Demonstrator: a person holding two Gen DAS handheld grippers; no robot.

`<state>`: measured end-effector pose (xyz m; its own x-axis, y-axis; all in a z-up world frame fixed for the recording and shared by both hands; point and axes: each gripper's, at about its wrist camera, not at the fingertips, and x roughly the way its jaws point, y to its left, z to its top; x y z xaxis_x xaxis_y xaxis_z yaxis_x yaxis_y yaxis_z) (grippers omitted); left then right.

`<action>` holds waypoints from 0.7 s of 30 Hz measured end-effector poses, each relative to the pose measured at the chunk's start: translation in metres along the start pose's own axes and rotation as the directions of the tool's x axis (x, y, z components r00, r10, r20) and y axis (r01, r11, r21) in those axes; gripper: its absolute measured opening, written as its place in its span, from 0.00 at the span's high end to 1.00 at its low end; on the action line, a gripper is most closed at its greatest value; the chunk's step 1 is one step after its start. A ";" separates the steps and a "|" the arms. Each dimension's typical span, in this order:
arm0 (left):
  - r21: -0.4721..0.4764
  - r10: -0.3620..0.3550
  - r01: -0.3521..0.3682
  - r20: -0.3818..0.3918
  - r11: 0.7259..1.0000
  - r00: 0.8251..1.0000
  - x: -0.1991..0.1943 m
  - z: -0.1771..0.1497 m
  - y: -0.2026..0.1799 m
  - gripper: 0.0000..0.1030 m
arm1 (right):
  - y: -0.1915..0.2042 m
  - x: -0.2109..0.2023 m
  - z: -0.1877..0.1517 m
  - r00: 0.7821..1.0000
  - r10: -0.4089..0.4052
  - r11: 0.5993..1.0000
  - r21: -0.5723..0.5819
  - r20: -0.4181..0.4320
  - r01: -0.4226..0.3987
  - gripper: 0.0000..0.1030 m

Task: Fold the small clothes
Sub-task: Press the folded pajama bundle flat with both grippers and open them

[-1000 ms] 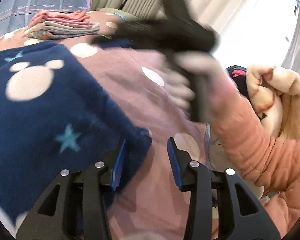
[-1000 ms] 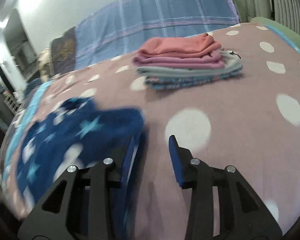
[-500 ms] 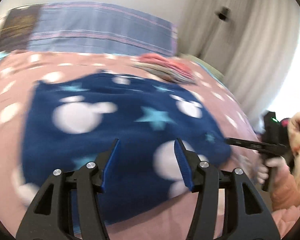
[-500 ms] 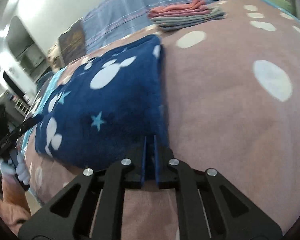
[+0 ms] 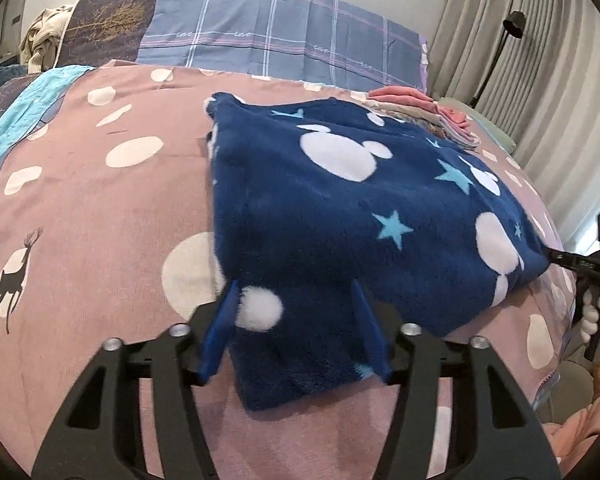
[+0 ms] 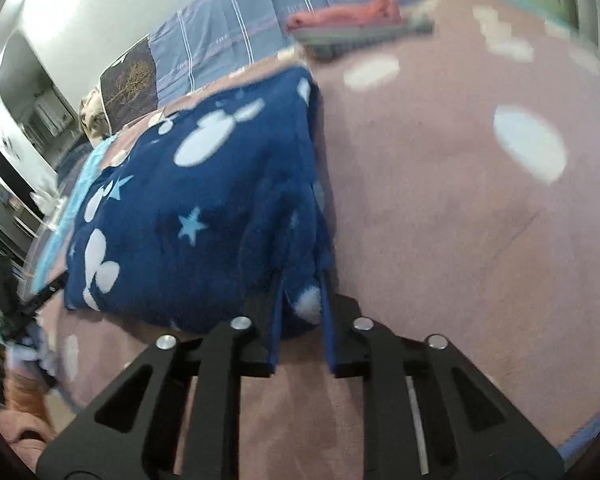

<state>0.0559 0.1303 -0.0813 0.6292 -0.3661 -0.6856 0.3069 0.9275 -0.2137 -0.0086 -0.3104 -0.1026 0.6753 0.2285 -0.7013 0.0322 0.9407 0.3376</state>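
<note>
While the navy fleece garment [image 5: 340, 208] with the white mouse-head shapes and light blue stars lies spread on the pink polka-dot bed cover [image 5: 100, 208], both claws are working its near edge, so this looks like the start of a fold. It isn't clear whether it's a top or bottoms, just a small plush piece.

Right claw [image 6: 302, 300] is pinched down on the near right corner: the jaws stand narrow with a wad of fleece squeezed between the blue pads, and they've just eased open a hair. From the left wrist view you can see that same claw [image 5: 556, 258] biting the corner at the far right, with the person's hand [image 5: 596, 316] on the handle.

Left claw [image 5: 296, 320] sits about half open, jaws having just closed in a bit, straddling the near left flap of the garment. Fleece is between the pads, but they don't seem to be pressing on it yet, so I'd call that not gripped.

Next move, I reckon: close the left claw firmly on that edge, then lift both corners together and carry them toward the far edge, keeping them level so the fold lands square. A stack of folded clothes [image 5: 420, 114] waits just behind the garment near the plaid pillow [image 5: 276, 36].
</note>
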 end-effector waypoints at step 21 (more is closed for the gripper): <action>-0.168 -0.020 0.018 -0.009 0.986 1.000 -0.006 -0.024 0.033 0.38 | 0.036 0.022 0.006 0.995 -0.093 0.993 -0.073 -0.043 0.090 0.87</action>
<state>0.0453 0.1652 -0.1013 0.6166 -0.3837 -0.6874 0.1939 0.9203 -0.3399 0.0117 -0.2726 -0.1017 0.6374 0.1506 -0.7556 0.0389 0.9732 0.2268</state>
